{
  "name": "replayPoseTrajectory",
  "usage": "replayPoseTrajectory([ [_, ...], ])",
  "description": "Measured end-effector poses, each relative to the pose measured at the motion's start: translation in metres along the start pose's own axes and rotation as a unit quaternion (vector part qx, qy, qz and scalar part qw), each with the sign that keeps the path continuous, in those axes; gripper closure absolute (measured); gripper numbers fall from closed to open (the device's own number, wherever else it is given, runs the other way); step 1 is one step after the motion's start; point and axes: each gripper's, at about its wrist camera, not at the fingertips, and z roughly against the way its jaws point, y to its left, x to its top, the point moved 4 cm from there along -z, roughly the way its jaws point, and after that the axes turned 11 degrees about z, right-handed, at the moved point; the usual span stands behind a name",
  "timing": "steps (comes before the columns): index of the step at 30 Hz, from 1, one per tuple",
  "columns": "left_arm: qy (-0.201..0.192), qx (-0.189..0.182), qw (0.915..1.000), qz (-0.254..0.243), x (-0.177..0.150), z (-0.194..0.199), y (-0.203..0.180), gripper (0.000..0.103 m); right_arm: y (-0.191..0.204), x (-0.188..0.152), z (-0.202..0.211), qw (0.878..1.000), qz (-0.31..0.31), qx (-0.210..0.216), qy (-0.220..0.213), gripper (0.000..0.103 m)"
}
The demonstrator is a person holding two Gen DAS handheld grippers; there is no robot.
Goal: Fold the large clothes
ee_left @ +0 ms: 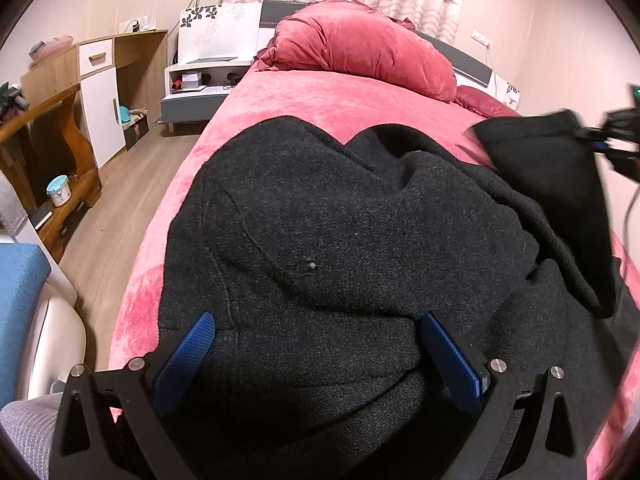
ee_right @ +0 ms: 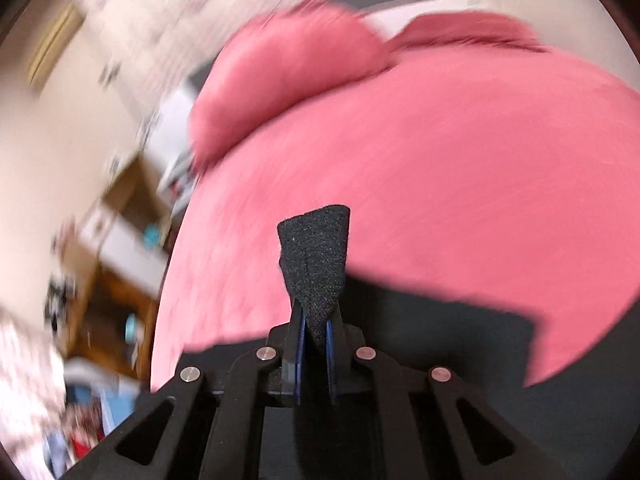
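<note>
folding barely begun: black coat (ee_left: 340, 240) rumpled on the bed (ee_left: 300, 96); right gripper (ee_right: 316, 332) jaws clenched on its edge, left gripper (ee_left: 320, 344) jaws released.

Black coat (ee_left: 340, 240) and pillows (ee_left: 360, 48) lie on pink bed (ee_left: 312, 96).

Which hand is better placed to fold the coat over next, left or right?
Right, most likely. The right claw is shut on a lifted edge of the black coat, so it can carry that edge across. The left claw is open, low over the coat's near side, gripping nothing.
</note>
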Motion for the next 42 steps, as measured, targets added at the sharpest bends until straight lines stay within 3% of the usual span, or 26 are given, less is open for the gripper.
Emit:
replayPoseTrajectory([
  [4,-0.001,0.003,1.0,-0.001,-0.001,0.001,-0.002,0.0,-0.076,0.003,0.065,0.994,-0.07,-0.05,-0.061,0.095],
  [7,-0.001,0.004,1.0,-0.002,-0.001,0.001,-0.003,0.0,-0.132,-0.019,0.114,0.983,-0.135,-0.084,-0.091,0.095],
  [12,-0.002,0.007,1.0,-0.004,-0.003,0.001,-0.003,0.0,-0.198,-0.077,0.156,0.964,-0.216,-0.131,-0.079,0.095],
  [15,-0.002,0.009,0.9999,-0.005,-0.003,0.002,-0.004,0.0,-0.223,-0.123,0.163,0.954,-0.272,-0.112,-0.056,0.095],
  [19,-0.003,0.008,1.0,-0.004,-0.003,0.003,-0.005,0.0,-0.227,-0.153,0.165,0.943,-0.329,-0.037,-0.035,0.095],
  [21,-0.002,0.006,1.0,-0.002,-0.003,0.003,-0.004,0.0,-0.23,-0.143,0.176,0.927,-0.369,0.013,-0.057,0.096],
  [24,-0.001,0.003,1.0,0.0,-0.002,0.004,-0.003,0.0,-0.236,-0.108,0.217,0.902,-0.402,0.07,-0.143,0.096],
  [26,-0.001,0.004,1.0,-0.001,-0.002,0.003,-0.002,0.0,-0.232,-0.081,0.253,0.895,-0.382,0.096,-0.208,0.096],
  [30,0.0,0.009,0.9999,-0.006,-0.002,0.001,-0.003,0.0,-0.231,-0.027,0.279,0.891,-0.35,0.105,-0.268,0.096],
  [32,0.0,0.008,0.9999,-0.006,-0.001,0.001,-0.004,0.0,-0.245,0.004,0.264,0.894,-0.349,0.086,-0.267,0.096],
  [36,0.0,0.008,1.0,-0.006,-0.002,0.0,-0.004,0.0,-0.281,0.072,0.189,0.905,-0.344,0.002,-0.249,0.092],
  [37,0.001,0.008,0.9999,-0.006,-0.002,-0.001,-0.004,0.0,-0.288,0.082,0.173,0.905,-0.345,-0.017,-0.248,0.083],
  [38,0.002,0.008,0.9999,-0.006,-0.002,-0.001,-0.004,0.0,-0.293,0.087,0.156,0.903,-0.348,-0.052,-0.246,0.065],
  [40,0.002,0.005,1.0,-0.004,-0.001,-0.001,-0.003,0.0,-0.293,0.08,0.14,0.897,-0.35,-0.112,-0.246,0.046],
  [42,0.002,0.004,1.0,-0.003,-0.001,-0.002,-0.003,0.0,-0.279,0.062,0.111,0.906,-0.334,-0.11,-0.236,0.041],
])
